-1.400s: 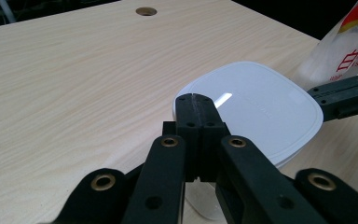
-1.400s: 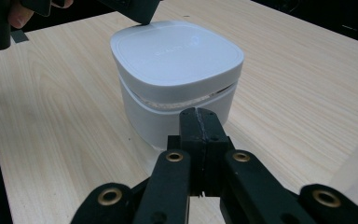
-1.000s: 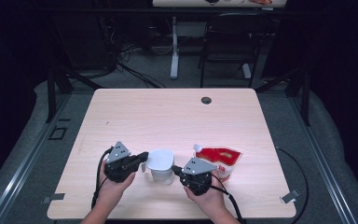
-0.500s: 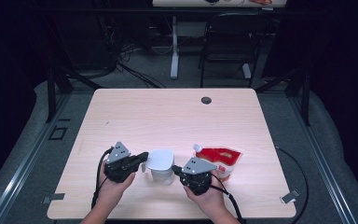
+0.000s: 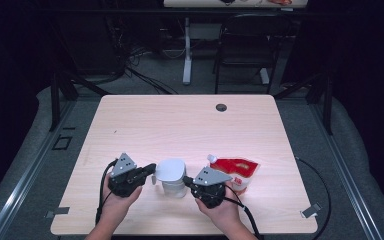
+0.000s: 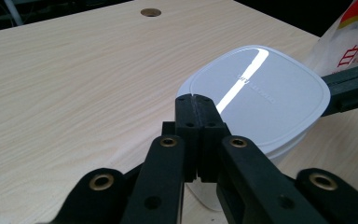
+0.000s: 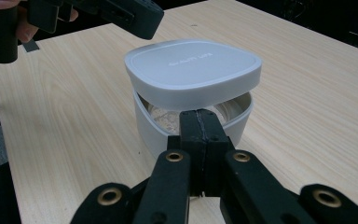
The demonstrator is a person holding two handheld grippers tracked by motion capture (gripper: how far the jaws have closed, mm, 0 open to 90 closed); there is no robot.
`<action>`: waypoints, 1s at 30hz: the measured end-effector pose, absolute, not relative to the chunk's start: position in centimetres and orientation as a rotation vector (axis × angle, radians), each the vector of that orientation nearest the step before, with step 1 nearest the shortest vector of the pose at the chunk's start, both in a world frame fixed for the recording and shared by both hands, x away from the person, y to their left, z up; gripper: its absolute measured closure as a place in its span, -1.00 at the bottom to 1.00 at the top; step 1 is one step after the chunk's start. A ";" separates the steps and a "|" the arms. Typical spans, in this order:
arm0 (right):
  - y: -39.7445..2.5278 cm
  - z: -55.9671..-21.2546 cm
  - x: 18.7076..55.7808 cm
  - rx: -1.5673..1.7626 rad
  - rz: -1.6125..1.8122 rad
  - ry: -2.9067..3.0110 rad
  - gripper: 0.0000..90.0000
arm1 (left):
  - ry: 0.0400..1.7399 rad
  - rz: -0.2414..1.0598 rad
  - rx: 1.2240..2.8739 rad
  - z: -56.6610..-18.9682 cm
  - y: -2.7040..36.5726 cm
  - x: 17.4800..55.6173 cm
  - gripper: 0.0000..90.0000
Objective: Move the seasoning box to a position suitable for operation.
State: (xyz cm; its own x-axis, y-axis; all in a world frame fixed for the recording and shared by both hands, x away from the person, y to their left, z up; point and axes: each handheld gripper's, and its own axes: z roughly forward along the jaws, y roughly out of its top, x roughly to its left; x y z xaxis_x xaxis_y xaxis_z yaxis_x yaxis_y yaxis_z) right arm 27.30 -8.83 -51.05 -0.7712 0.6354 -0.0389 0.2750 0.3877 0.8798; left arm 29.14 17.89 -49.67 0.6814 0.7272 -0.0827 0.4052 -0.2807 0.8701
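A white tub [image 5: 171,184] stands near the table's front edge, with its white lid [image 5: 170,169] on top. In the right gripper view the lid [image 7: 191,65] sits raised and askew, leaving a gap above the tub [image 7: 149,126]. My left gripper [image 5: 152,169] is shut, its tips [image 6: 196,100] at the lid's [image 6: 256,88] near edge. The right gripper [image 5: 186,181] is also shut, its tips [image 7: 199,115] against the tub's rim. Nothing shows between either pair of jaws. A red and white pouch [image 5: 235,170] with a white spout lies just right of the tub.
The wooden table [image 5: 180,125] has a round cable hole [image 5: 221,107] at its far side. Behind it stand a black chair [image 5: 245,50] and a desk leg. Cables trail from both grippers over the front edge.
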 end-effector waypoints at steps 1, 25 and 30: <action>-8.8 -51.0 27.3 0.787 1.341 2.279 1.00 | 0.883 0.413 1.916 -49.6 18.0 29.0 0.93; -7.7 -49.4 27.3 0.761 1.354 2.267 1.00 | 0.842 0.449 1.981 -50.9 17.7 25.9 0.26; -7.7 -49.2 27.3 0.756 1.359 2.269 1.00 | 0.842 0.467 1.996 -51.2 17.1 25.9 0.15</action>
